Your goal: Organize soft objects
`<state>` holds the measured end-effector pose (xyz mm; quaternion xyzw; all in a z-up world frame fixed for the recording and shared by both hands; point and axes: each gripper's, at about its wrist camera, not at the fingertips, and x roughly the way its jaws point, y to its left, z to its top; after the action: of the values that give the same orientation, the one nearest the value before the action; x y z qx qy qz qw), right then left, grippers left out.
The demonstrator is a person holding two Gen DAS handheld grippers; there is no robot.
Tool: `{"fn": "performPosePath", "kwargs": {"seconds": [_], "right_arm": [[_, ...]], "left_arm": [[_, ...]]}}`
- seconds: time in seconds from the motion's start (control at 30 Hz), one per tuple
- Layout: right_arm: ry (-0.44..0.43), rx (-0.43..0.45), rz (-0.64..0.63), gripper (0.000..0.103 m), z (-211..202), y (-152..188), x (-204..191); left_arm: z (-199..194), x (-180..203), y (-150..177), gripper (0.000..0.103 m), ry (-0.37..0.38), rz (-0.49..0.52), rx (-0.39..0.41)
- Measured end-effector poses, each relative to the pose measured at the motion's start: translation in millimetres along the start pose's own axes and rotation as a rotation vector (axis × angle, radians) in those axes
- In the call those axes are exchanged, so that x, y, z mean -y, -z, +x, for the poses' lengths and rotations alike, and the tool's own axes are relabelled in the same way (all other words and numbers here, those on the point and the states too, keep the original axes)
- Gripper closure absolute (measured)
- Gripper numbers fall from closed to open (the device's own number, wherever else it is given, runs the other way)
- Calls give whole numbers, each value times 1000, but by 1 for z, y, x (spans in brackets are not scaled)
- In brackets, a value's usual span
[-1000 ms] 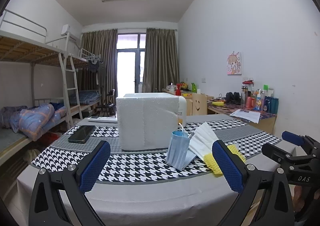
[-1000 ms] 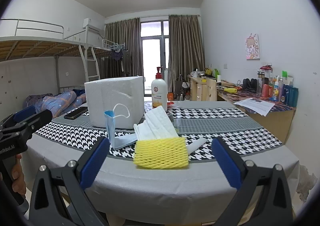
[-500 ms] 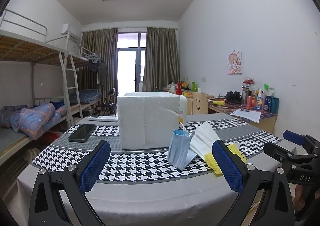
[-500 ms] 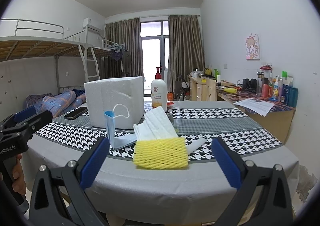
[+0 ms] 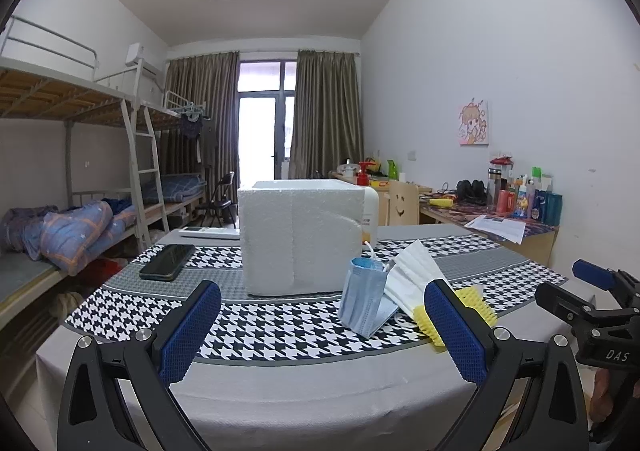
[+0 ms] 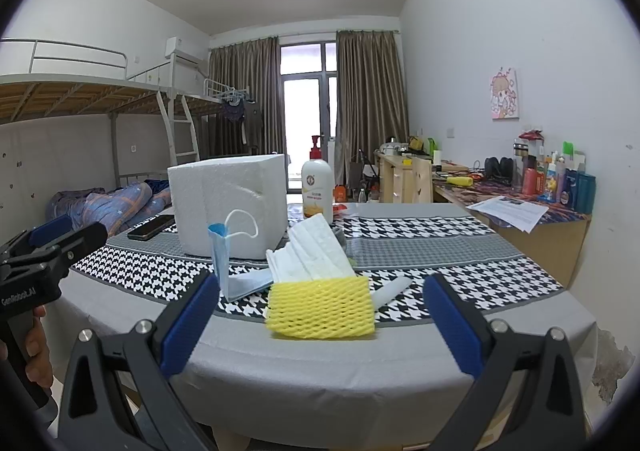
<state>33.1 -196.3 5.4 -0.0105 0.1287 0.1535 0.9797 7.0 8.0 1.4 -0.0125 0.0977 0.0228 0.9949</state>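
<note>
Both tools, left (image 5: 322, 327) and right (image 6: 320, 321), are hovering spread apart and empty before the worktop (image 6: 320, 371), facing masks (image 6: 316, 251) and yellow net (image 6: 320, 309).

Both views face table (image 5: 280, 383) — side by side.
</note>
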Motion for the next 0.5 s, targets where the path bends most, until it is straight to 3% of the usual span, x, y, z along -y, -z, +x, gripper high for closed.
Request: {"fn": "performPosePath", "kwargs": {"seconds": [0.5], "right_arm": [[-3, -4, 6, 0, 2, 0, 2]], "left_arm": [[5, -2, -1, 1, -1, -5, -15]]}}
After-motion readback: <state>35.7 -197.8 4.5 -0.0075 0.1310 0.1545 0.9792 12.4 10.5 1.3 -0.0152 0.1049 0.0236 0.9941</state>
